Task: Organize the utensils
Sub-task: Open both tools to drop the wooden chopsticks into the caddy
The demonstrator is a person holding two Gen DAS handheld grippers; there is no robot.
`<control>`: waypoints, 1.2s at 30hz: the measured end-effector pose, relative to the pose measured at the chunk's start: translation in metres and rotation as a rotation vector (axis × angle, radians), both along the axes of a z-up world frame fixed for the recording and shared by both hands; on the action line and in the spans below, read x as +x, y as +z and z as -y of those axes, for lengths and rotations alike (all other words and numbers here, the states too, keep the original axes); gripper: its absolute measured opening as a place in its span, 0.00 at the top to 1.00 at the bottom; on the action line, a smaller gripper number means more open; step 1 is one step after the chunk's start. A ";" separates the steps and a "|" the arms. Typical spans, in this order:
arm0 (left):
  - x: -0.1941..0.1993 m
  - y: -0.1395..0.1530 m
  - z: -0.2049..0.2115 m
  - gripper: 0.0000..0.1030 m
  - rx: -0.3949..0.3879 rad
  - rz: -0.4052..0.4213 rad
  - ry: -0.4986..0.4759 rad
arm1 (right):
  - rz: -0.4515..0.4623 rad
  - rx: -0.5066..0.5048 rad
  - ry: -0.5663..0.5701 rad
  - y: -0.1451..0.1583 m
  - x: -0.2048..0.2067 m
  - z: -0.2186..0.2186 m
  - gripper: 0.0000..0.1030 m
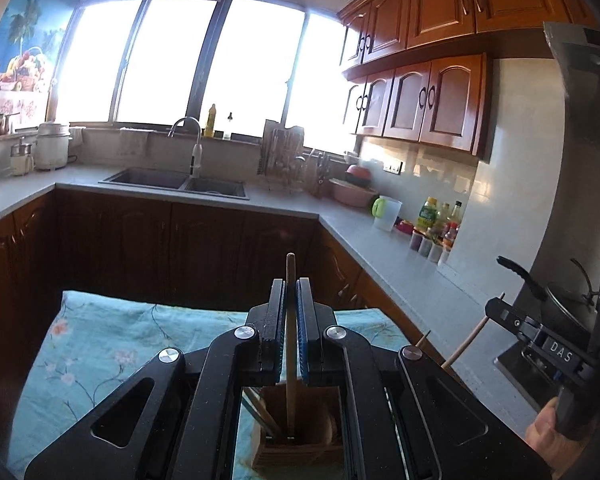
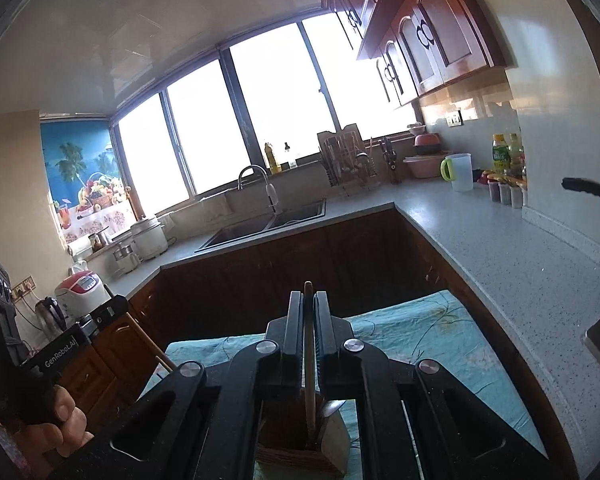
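Note:
My left gripper point(image 1: 291, 284) is shut on a wooden chopstick point(image 1: 290, 344) that stands upright, its lower end inside a wooden utensil holder point(image 1: 300, 446) below the jaws. Another stick leans in that holder. My right gripper point(image 2: 308, 298) is shut on a second wooden chopstick point(image 2: 309, 368), whose lower end reaches into the same wooden holder point(image 2: 300, 454). The right gripper also shows at the right edge of the left wrist view point(image 1: 496, 310), with its chopstick point(image 1: 466, 342) slanting down from it. The left gripper shows at the left of the right wrist view point(image 2: 118, 308).
The holder stands on a turquoise floral cloth point(image 1: 100, 352) over a table. Behind are dark wooden cabinets point(image 1: 180, 248), a grey counter point(image 1: 400, 256) with sink point(image 1: 176, 182), dish rack point(image 1: 284, 160), white jug point(image 1: 386, 212) and bottles point(image 1: 436, 220). A pot point(image 1: 564, 304) sits at right.

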State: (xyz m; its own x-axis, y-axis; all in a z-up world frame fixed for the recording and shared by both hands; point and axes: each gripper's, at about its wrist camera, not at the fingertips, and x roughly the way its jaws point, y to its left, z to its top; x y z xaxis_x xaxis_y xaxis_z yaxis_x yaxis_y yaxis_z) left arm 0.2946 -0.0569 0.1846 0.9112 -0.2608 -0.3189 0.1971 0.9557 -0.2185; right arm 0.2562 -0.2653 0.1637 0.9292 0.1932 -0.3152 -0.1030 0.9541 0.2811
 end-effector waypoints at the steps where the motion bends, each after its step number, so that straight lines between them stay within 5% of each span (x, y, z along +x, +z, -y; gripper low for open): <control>1: 0.001 -0.008 0.000 0.96 -0.001 -0.014 0.000 | -0.014 0.002 -0.004 -0.008 0.002 0.000 0.95; 10: 0.001 -0.059 0.002 0.95 0.007 -0.132 -0.009 | -0.130 0.040 0.014 -0.062 0.016 -0.001 0.95; 23: 0.009 -0.055 0.002 0.95 -0.002 -0.165 -0.027 | -0.151 0.030 0.009 -0.059 0.020 -0.004 0.93; 26: 0.010 -0.053 0.001 0.85 -0.032 -0.186 -0.058 | -0.164 0.044 0.022 -0.061 0.021 -0.003 0.87; 28: 0.002 -0.045 0.000 0.67 -0.035 -0.162 -0.058 | -0.151 0.062 0.032 -0.060 0.016 -0.001 0.62; 30: -0.010 -0.035 -0.003 0.52 -0.040 -0.128 -0.056 | -0.104 0.094 0.038 -0.054 0.004 0.004 0.23; 34: -0.032 -0.026 -0.015 0.31 -0.073 -0.094 -0.042 | -0.024 0.116 -0.005 -0.039 -0.023 0.016 0.14; 36: -0.042 -0.027 -0.023 0.29 -0.097 -0.098 -0.033 | -0.006 0.144 -0.016 -0.037 -0.036 0.023 0.07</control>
